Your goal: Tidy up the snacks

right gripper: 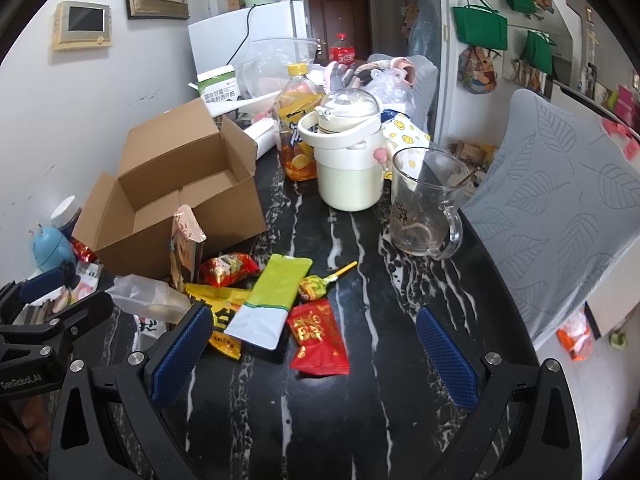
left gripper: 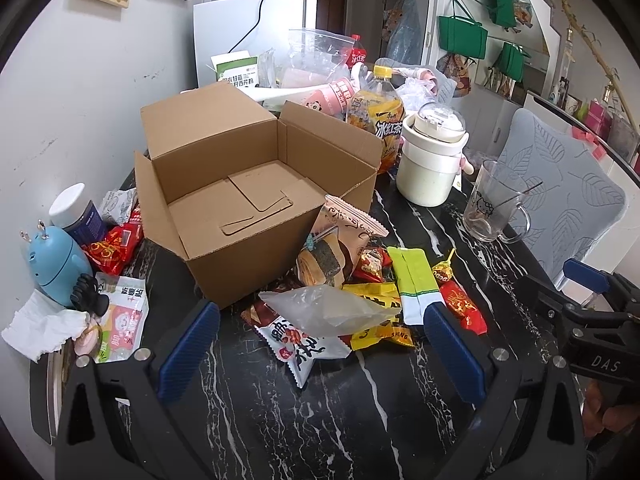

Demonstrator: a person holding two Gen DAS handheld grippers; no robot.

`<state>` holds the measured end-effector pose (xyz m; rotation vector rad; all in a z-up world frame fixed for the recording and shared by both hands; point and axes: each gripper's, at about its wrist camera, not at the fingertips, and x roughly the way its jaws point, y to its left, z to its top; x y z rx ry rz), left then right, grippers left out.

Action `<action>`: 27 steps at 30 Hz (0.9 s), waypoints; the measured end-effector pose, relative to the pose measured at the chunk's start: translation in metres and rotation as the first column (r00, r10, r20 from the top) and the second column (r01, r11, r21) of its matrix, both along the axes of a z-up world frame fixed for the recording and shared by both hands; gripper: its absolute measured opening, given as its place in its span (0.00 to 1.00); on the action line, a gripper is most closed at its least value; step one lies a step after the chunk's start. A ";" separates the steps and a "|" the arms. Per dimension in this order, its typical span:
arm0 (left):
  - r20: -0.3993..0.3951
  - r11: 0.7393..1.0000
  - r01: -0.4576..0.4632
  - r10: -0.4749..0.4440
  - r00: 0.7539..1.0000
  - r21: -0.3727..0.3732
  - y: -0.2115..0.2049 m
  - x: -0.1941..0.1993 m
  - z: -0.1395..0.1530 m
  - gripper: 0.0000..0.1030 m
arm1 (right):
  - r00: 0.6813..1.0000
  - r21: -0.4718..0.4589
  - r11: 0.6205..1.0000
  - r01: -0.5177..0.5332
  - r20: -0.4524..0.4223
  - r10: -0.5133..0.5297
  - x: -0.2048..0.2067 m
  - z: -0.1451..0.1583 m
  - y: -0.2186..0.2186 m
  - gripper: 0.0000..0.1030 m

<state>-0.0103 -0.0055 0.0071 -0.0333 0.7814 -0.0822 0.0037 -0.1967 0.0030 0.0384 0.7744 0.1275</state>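
Ahead of our left gripper (left gripper: 320,344) and right gripper (right gripper: 316,344), both fingers spread wide and empty, we log loose snack packets (left gripper: 360,280) on the counter (right gripper: 360,400) touching an open cardboard box (left gripper: 240,184).

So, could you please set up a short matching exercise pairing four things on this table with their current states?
Things:
1. cardboard box
2. glass mug
3. lollipop
4. left tool

States:
A. lying flat among snack packets
B. open, nothing between its fingers
C. flaps open, no snacks inside
D. upright, a stirrer leaning in it

Pairs: 1-C, 2-D, 3-A, 4-B
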 end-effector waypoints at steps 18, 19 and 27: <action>0.005 1.000 0.004 -0.004 1.000 -0.004 0.000 -0.002 0.001 1.00 | 1.000 -0.005 1.000 -0.014 0.000 0.014 0.000 0.000 0.002 1.00; 0.007 1.000 0.004 -0.004 1.000 -0.003 0.000 -0.002 0.001 1.00 | 1.000 -0.005 1.000 -0.015 0.000 0.015 0.000 -0.001 0.002 1.00; 0.011 1.000 0.000 0.000 1.000 0.000 0.001 -0.005 0.003 1.00 | 1.000 -0.008 1.000 -0.029 0.007 0.029 -0.001 0.001 0.005 1.00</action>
